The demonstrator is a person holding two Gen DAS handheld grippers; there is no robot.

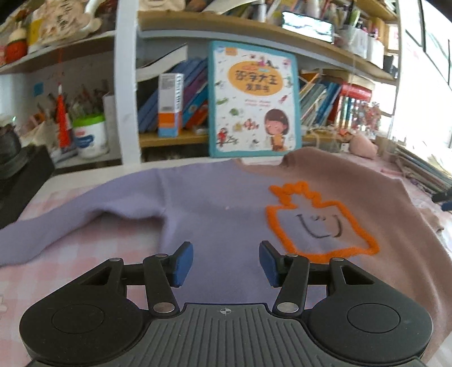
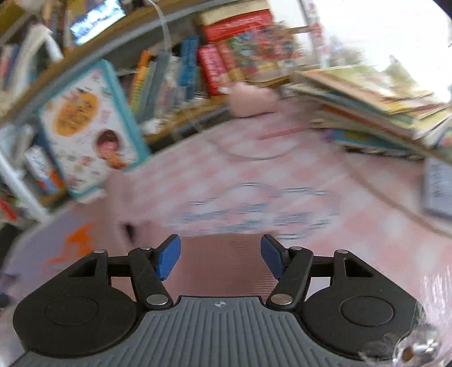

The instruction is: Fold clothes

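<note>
Your work surface is a table under a pink-and-white checked cloth (image 1: 93,248), smooth and flat, printed with a blue cloud-shaped outline (image 2: 254,209) that the right wrist view shows only in blur.

Spread on it lies the sweater (image 1: 214,209), a soft, felt-like knit in two colours: lilac on the half toward 9 o'clock, dusty pink on the half toward 3 o'clock. One lilac sleeve (image 1: 62,225) runs out toward 8 o'clock, flat with a shallow fold along it. On the chest, a raised fuzzy orange outline (image 1: 319,220), jagged at its top, boxes in a thin dark smiling face.

At 12 o'clock behind the sweater, a wooden bookshelf (image 1: 254,25) holds leaning books; a teal-edged picture book (image 1: 252,98) stands upright against it, glossy and rectangular. A stack of flat books (image 2: 375,110) sits at 2 o'clock in the right view.

Your left gripper (image 1: 226,264) hangs over the lilac body panel, blue pads (image 1: 183,264) parted, nothing between them: released.

Your right gripper (image 2: 220,259) sits over ribbed pink fabric at the sweater's edge, pads apart and gripping nothing: released. That frame is motion-blurred.
</note>
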